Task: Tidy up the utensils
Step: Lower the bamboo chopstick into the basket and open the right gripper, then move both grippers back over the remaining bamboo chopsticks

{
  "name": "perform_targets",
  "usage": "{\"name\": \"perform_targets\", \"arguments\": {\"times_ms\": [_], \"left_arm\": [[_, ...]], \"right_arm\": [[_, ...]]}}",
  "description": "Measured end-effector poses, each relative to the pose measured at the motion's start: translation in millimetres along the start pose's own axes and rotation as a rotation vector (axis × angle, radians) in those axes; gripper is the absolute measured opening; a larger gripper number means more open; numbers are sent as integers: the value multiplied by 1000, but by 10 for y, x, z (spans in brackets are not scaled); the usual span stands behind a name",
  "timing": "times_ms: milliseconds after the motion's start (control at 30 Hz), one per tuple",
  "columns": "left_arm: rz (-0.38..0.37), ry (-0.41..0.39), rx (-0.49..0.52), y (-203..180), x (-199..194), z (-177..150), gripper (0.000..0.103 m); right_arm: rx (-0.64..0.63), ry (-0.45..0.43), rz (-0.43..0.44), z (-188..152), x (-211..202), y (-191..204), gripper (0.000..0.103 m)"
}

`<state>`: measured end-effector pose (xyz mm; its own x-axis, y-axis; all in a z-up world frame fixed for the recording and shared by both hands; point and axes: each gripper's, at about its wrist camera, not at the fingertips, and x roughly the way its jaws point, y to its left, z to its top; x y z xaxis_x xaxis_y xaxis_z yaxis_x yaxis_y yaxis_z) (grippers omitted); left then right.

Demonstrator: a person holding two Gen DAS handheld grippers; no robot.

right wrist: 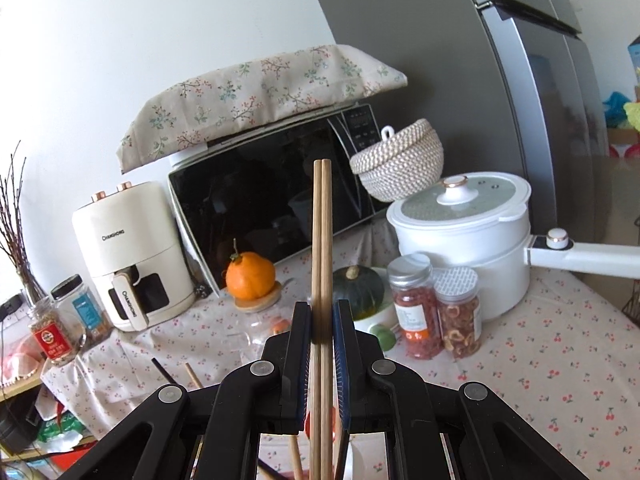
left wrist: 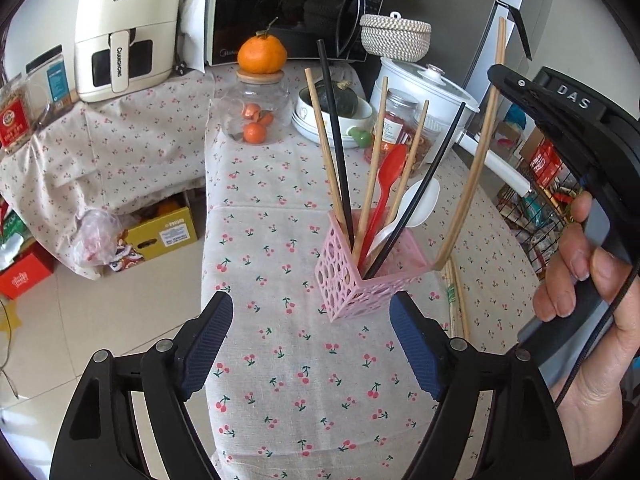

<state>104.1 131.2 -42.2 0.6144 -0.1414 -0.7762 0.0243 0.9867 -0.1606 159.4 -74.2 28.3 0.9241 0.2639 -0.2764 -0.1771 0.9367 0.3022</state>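
Right gripper [right wrist: 322, 320] jaws clamped on a wooden chopstick pair [right wrist: 321, 240]; left gripper [left wrist: 310, 344] jaws apart, empty. Next: lower the pair into the pink holder [left wrist: 360, 284].

The lower ends of the wooden chopstick pair [right wrist: 321, 264] run out past the bottom edge of the right wrist view. The pink holder [left wrist: 360, 276] hides the feet of its utensils. A black chopstick [right wrist: 162, 370] shows only its tip behind the right gripper [right wrist: 322, 328].
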Motion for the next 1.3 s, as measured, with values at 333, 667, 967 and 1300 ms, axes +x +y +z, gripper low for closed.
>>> {"name": "perform_targets", "arguments": {"times_ms": [333,667,967,1300], "left_arm": [[11,50,-17,24,62,17,88],[32,28,-29,14,4,37,88],[33,21,-6,-82,-28,19,88],[18,20,-3,-176,-44,-20,88]], "right_arm": [[-62,-77,-79,-213,198,120,10],[-39,-9,-85,-413,267,25,11],[-87,24,-52,-284,93,-37,41],[-140,118,-44,-107,-175,-308,70]]}}
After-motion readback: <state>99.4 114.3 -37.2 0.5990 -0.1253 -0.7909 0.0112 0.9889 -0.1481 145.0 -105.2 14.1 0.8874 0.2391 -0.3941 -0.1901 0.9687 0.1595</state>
